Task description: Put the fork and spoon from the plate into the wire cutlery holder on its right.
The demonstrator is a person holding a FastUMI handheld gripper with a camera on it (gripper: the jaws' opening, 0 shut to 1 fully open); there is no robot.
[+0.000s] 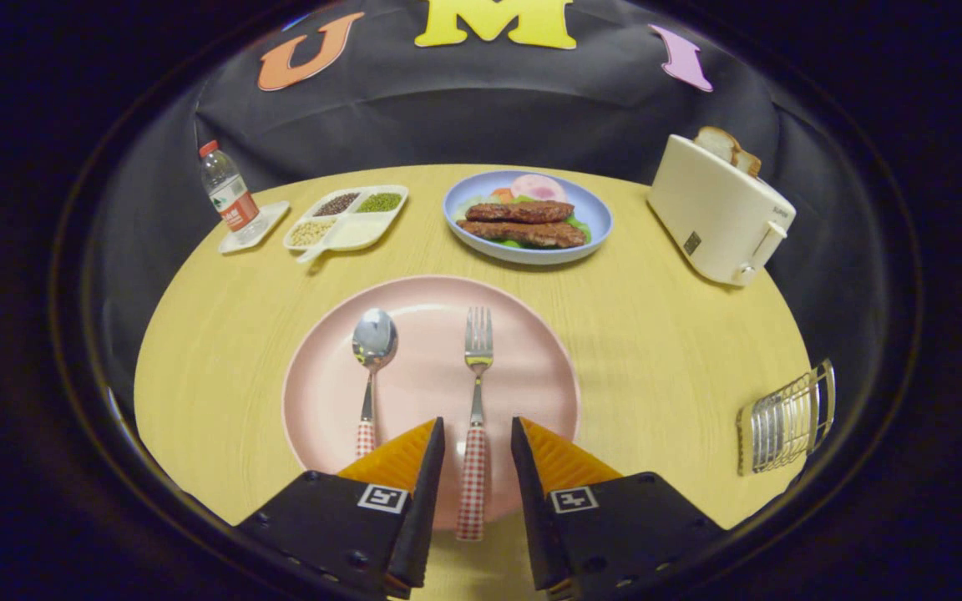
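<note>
gripper (478, 434) spread wide either side of the fork (476, 401) handle on the plate (531, 351), not pinching yet, lined up to grab it for the holder (786, 417)

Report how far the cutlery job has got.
Done: nothing yet; the wire cutlery holder stands to the right of the pink plate with no cutlery showing in it. In hand: the gripper is open, its fingers either side of the fork handle, not pressing on it. Left: grip and move the fork, then the spoon, which lies on the plate beside it.
</note>
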